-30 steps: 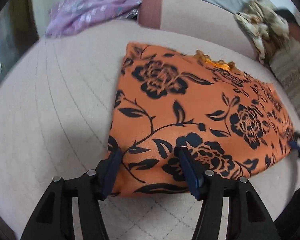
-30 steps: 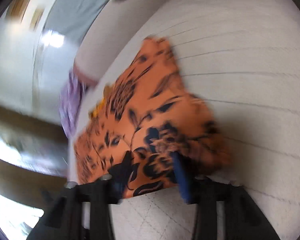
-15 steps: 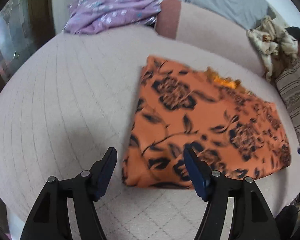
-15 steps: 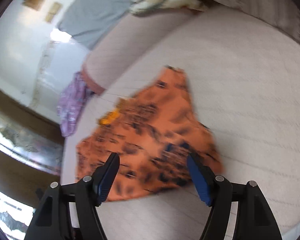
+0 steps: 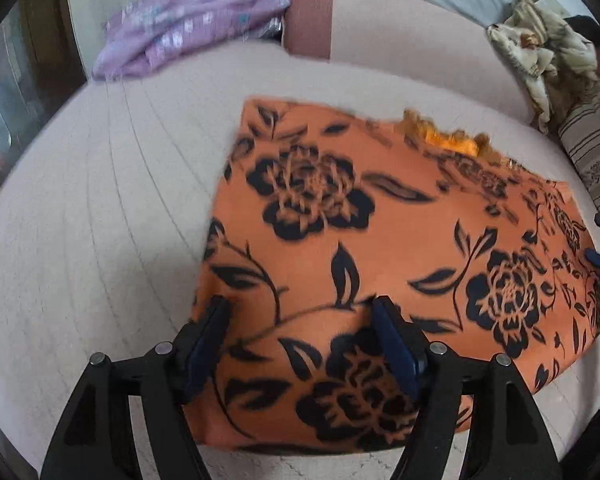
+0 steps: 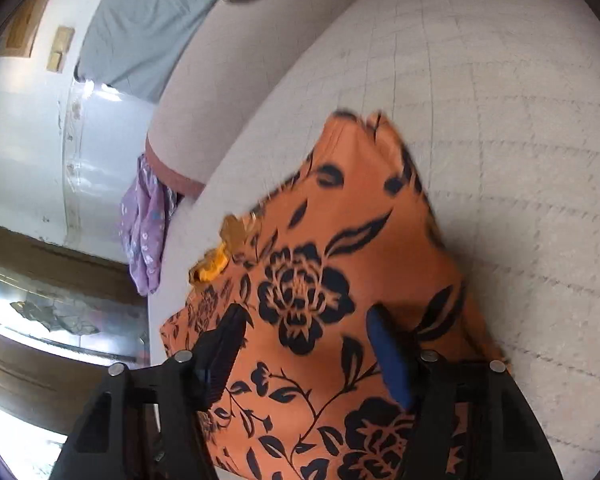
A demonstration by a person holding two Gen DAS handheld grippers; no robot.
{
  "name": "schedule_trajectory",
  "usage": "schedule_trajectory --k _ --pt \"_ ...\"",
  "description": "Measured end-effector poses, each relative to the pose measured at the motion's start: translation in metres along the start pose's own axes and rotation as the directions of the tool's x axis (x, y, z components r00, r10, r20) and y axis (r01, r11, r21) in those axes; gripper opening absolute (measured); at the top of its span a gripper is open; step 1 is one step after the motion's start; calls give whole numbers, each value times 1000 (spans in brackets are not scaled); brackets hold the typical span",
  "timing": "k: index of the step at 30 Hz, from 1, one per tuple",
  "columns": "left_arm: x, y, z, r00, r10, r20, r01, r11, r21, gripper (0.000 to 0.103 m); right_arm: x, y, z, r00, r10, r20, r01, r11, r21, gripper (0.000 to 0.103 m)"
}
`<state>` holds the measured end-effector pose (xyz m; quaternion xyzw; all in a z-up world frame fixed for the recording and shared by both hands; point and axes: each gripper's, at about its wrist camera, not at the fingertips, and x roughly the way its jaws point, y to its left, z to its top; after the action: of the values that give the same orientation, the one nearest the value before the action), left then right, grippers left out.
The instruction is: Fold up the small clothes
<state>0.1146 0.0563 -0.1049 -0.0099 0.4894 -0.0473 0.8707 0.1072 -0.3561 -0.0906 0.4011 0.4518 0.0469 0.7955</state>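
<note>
An orange garment with black flowers [image 5: 380,240] lies folded flat on the pale quilted cushion [image 5: 80,240]; it also shows in the right wrist view [image 6: 340,260]. My left gripper [image 5: 302,344] is open, its blue-padded fingers spread over the garment's near left corner. My right gripper [image 6: 304,348] is open too, spread over the garment's near edge. Its blue tip shows at the right rim of the left wrist view [image 5: 598,258]. Neither holds cloth.
A purple flowered garment [image 5: 188,32] lies at the cushion's far left. A cream patterned cloth [image 5: 540,52] and a striped cushion [image 5: 596,140] sit at the far right. A backrest [image 5: 400,60] runs behind. Dark furniture stands at the left.
Both grippers pulled back from the garment half a second ago, then came down over it again. Both stay open. The garment has not visibly moved.
</note>
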Motion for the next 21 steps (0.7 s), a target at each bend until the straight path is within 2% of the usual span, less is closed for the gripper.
schedule_trajectory --k 1,2,4,6,8,10,11,12,14,16,17,19,21 --pt "-3 -1 5 1000 -20 2 20 1000 -2 74 -2 11 1 1000 -24 9 24 998 -51 71" --pt "-6 -1 10 999 -44 16 44 999 -9 74 -1 27 1 1000 1 -4 -2 994 -109 72" --pt "-11 -2 25 995 -92 42 93 996 -18 74 10 49 2 994 73 -81 -84 985 -150 72" --pt "-5 -8 46 990 -130 53 131 991 -12 75 34 74 0 976 120 -183 -155 970 -189 72" --pt "10 -14 62 991 -133 33 133 991 11 75 61 86 -3 949 151 -276 -205 962 -180 72" --pt "34 -15 78 992 -125 -21 125 992 8 75 85 93 -7 932 143 -334 -214 958 -189 72" --pt "51 -12 86 995 -77 -56 78 997 -1 75 96 91 -5 928 124 -352 -201 961 -192 72" --pt "65 -7 92 997 -20 -75 19 1000 -11 75 102 85 -2 940 86 -329 -160 966 -204 72" --pt "73 3 104 999 -8 -54 6 999 -44 78 98 66 18 963 77 -258 -128 974 -188 72" --pt "72 6 114 999 17 -42 -19 999 -46 78 80 37 47 989 52 -139 -67 992 -104 72" --pt "70 7 118 998 62 -17 -62 997 -41 78 69 25 59 996 38 -82 -45 996 -82 72" --pt "69 15 120 994 103 -31 -104 993 -59 77 50 -1 77 1000 6 -1 -6 1000 2 72" --pt "61 27 114 998 62 -30 -65 991 -121 77 28 -17 83 999 -15 34 13 998 60 72"
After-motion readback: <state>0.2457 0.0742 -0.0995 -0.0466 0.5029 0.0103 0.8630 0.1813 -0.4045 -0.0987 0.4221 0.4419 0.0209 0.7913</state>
